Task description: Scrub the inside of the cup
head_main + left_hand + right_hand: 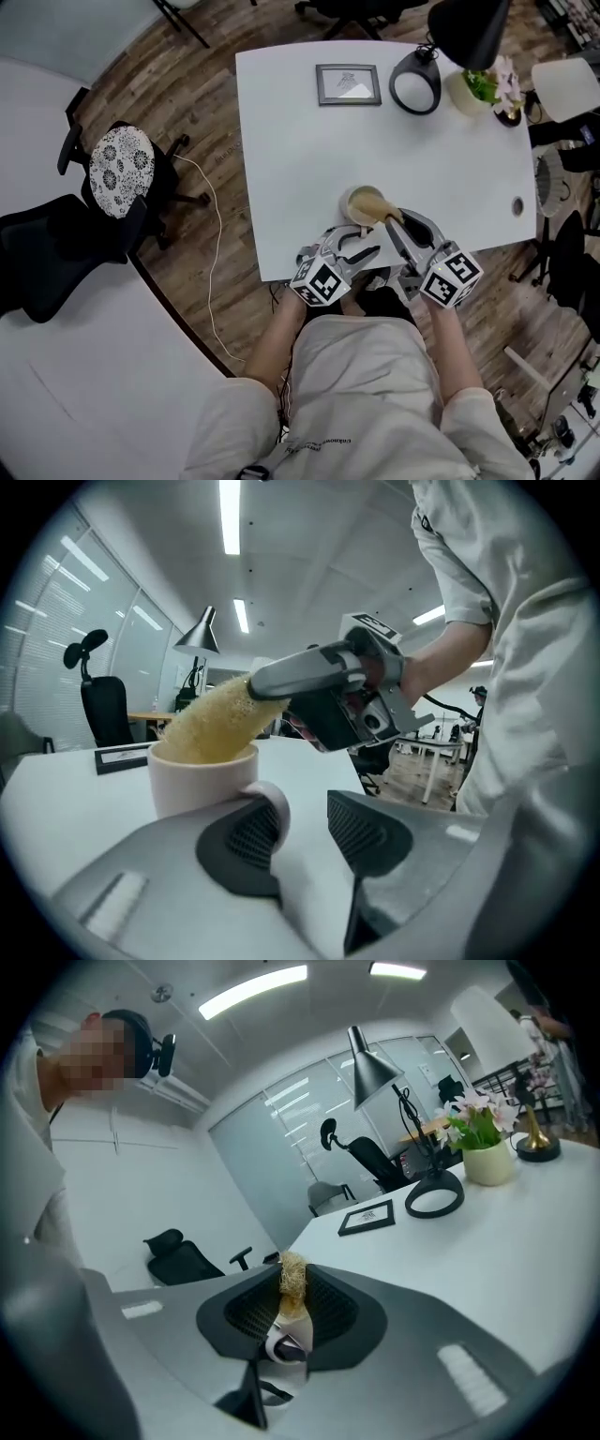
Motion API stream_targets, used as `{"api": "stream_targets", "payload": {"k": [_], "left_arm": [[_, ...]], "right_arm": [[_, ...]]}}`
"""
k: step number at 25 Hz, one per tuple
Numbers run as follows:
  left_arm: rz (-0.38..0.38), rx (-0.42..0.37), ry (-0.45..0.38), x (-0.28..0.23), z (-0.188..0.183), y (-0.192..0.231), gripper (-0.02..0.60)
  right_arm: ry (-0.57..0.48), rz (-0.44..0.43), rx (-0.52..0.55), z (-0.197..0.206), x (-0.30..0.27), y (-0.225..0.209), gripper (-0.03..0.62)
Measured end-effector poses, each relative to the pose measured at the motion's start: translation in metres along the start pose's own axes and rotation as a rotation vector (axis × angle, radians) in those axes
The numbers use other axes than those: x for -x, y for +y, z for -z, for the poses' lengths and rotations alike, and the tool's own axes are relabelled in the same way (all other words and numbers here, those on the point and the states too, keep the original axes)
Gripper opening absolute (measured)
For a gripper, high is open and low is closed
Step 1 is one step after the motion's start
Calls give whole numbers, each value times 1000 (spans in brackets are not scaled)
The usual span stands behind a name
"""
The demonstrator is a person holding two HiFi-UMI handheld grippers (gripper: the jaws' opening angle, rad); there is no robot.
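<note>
Two grippers are at work here. The right gripper [286, 1296] has its jaws squeezed shut on a yellow sponge [292, 1277]. The left gripper [305, 834] has its jaws apart. The handle [275, 808] of the cup [200, 778] sits between them. It is right up against one pad, and there is a gap to the other pad, so the handle is not pinched.

The sponge leans over and pokes down into the open top of the cup. The cup stands upright on the white table [300, 150], near the edge closest to the person, just in front of both grippers.

I think the scrubbing has started, because the sponge is already inside. I cannot see the inside of the cup, so I cannot tell how clean it is. What I think is left is rubbing the sponge all round the walls and the bottom, then pulling it out. The cup might slide about, since nothing grips it tight.

Now count: two grippers, one cup, one sponge, one table. Far across the table there is one picture frame [348, 84], one lamp [415, 84] and one flower pot [472, 94].
</note>
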State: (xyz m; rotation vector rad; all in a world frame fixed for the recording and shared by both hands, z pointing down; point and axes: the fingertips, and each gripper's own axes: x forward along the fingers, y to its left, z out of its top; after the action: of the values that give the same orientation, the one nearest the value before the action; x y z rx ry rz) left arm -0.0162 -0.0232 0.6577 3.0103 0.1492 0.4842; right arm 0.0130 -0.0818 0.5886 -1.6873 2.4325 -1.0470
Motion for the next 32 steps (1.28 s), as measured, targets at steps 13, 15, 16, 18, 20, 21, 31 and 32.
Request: {"api": "stream_targets", "payload": {"k": [13, 15, 16, 18, 20, 21, 31, 32], "left_arm": [[-97, 28, -29, 19, 3, 8, 141], [-24, 22, -21, 13, 1, -2, 141], [0, 12, -18, 10, -1, -4, 141], [16, -2, -17, 4, -4, -4, 141], [-23, 3, -16, 2, -4, 0, 141], [-65, 14, -17, 4, -2, 6, 141], [-295, 116, -54, 41, 7, 39, 141], [-296, 114, -49, 41, 8, 40, 141]], "right_arm": [[88, 50, 88, 4, -7, -3, 98], [99, 55, 110, 4, -8, -4, 98], [106, 57, 124, 3, -9, -5, 98], [116, 64, 140, 2, -8, -9, 98], [121, 76, 134, 1, -4, -12, 98], [125, 81, 132, 1, -3, -12, 98], [128, 72, 141, 0, -8, -7, 99], [124, 69, 138, 0, -9, -7, 100]]}}
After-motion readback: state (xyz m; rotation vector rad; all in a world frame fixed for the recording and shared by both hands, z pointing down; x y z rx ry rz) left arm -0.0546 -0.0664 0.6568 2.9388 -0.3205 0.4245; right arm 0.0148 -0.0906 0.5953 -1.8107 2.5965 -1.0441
